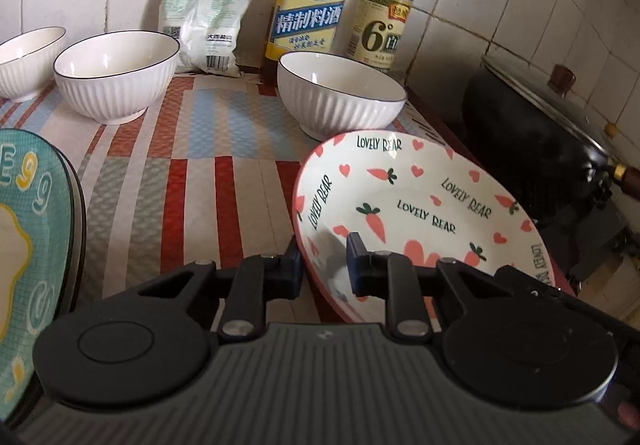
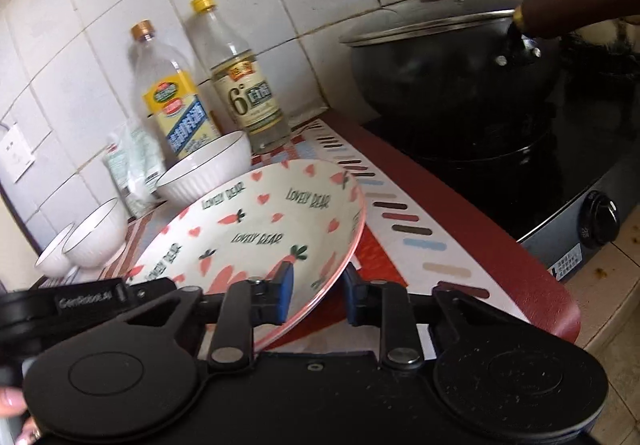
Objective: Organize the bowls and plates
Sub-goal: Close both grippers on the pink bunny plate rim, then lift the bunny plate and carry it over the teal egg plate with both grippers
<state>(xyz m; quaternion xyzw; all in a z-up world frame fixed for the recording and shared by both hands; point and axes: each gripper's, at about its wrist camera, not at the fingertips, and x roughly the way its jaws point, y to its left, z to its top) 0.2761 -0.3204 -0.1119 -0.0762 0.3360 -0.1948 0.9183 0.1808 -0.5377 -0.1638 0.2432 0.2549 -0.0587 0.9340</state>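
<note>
A white plate with pink carrots and "LOVELY BEAR" lettering (image 1: 420, 205) is held tilted above the striped mat. My left gripper (image 1: 324, 269) is shut on its near left rim. My right gripper (image 2: 316, 285) is shut on its near right rim, with the plate (image 2: 256, 221) rising to the left. Three white ribbed bowls stand on the mat: one behind the plate (image 1: 340, 97), one at mid left (image 1: 116, 73), one at far left (image 1: 28, 61). A stack of teal plates (image 1: 36, 229) sits at the left edge.
Two bottles (image 1: 310, 1) (image 1: 384, 9) and a white bag (image 1: 204, 13) stand against the tiled wall. A black lidded wok (image 2: 452, 61) sits on a stove (image 2: 560, 213) to the right. The red counter edge (image 2: 500, 245) runs beside the stove.
</note>
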